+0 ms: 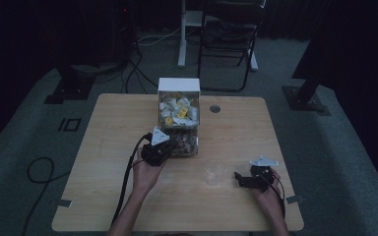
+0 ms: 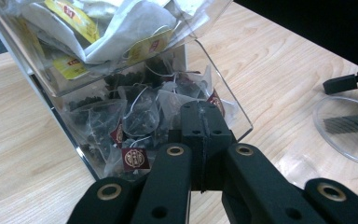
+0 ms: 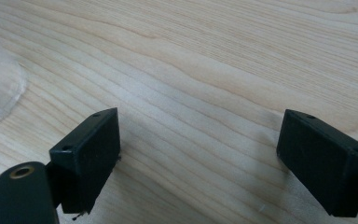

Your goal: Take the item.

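Table (image 1: 128,206): pale wood, bearing all below; dispenser (image 1: 178,118): clear box at mid-table, tea bags (image 2: 135,116) heaped at its open lower mouth; cup (image 1: 215,172): clear, just right of the dispenser; left gripper (image 2: 200,122): jaws pressed together at the mouth, whether a bag is pinched cannot be told; part them, pinch one bag, draw out slowly; right gripper (image 3: 198,154): jaws apart, low over bare wood beside the cup, should steady it.

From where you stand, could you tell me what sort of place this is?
Probably a lab or studio set up for recording: a lone wooden table on grey carpet, dark curtains around, cables on the floor, and a folding chair behind.
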Tool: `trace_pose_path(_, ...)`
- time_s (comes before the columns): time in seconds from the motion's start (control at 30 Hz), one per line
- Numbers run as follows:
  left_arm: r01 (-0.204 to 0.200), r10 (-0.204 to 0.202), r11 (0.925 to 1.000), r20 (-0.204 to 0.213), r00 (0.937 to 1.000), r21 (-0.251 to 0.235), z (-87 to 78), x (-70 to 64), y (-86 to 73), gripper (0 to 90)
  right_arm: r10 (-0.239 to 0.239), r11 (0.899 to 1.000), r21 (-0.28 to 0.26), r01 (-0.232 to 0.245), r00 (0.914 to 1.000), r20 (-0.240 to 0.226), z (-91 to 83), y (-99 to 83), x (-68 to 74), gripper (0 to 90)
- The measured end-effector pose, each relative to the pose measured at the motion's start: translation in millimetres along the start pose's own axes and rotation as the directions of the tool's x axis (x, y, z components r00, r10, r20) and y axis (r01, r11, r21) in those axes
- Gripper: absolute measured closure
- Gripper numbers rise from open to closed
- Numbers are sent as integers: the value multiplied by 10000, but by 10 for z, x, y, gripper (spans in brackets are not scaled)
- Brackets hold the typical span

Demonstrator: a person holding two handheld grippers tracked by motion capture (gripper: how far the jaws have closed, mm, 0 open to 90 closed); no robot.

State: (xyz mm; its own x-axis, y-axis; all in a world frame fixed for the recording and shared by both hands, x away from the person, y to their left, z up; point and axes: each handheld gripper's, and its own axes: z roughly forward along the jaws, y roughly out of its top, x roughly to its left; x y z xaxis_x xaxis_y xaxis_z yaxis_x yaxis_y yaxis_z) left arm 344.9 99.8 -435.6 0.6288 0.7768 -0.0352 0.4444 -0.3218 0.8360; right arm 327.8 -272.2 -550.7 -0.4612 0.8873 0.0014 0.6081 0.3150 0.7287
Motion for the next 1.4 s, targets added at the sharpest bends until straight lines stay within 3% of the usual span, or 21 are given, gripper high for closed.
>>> trace_pose_path(0.87, -324, 343, 9985, 440, 9984, -444, -122, -125, 196, 900, 35, 10000, 34, -35, 10000, -18, -2, 1, 2, 130)
trace_pose_path(1.4, -430, 474, 9973, 745, 9961, -599, -108, -209, 271, 900, 51, 10000, 16, -51, 10000, -10, -1, 0, 3, 130)
